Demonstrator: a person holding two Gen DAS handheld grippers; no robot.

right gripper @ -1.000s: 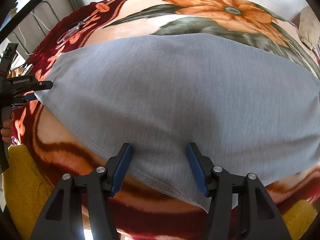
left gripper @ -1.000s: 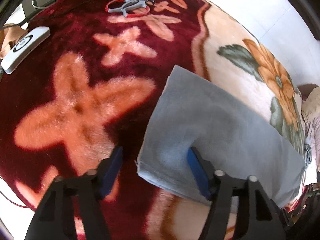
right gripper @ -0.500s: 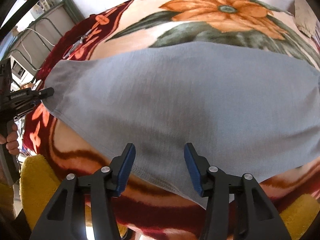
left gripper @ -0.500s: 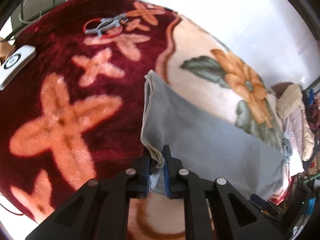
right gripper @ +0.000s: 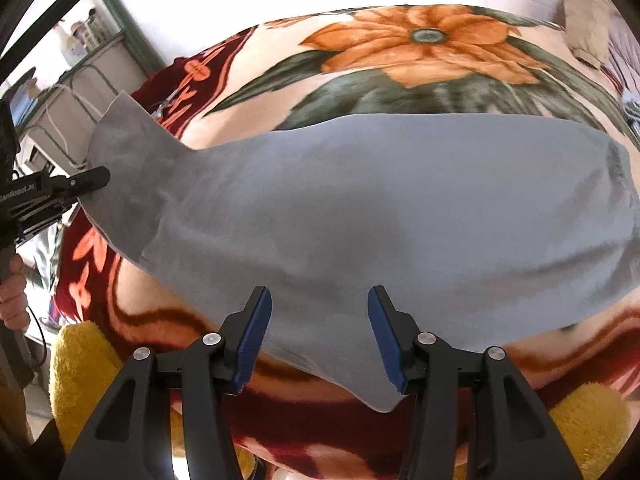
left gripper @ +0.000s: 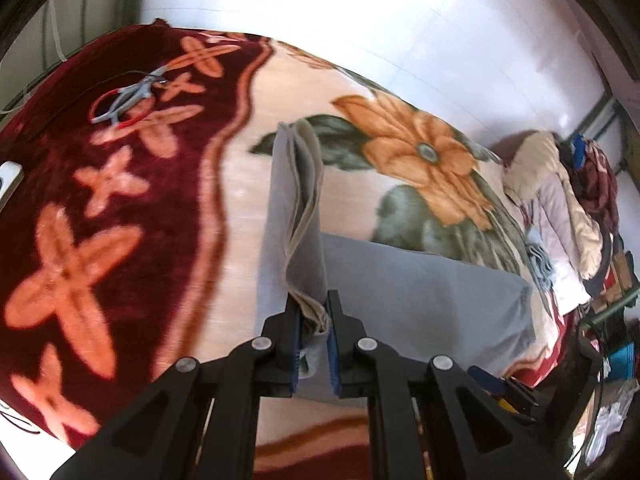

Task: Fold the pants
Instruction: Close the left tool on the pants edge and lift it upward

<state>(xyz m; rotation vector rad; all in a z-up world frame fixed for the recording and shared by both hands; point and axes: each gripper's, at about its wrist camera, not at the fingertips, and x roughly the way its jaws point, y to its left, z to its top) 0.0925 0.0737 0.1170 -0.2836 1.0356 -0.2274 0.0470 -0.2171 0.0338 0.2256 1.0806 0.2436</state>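
Observation:
The grey pants lie folded lengthwise across a floral blanket. My left gripper is shut on the pants' left end and holds it lifted off the blanket, its layered hem edge standing up. In the right wrist view the left gripper shows at the far left, pinching that raised end. My right gripper is open, its blue pads on either side of the pants' near edge, holding nothing.
Scissors with red handles lie on the dark red part of the blanket. A white device sits at the left edge. Piled clothes lie at the right. A yellow fuzzy mat lies below the bed edge.
My left gripper closed on the pants' left end and lifted it, carrying it rightward over the blanket. My right gripper stayed open and pulled back slightly.

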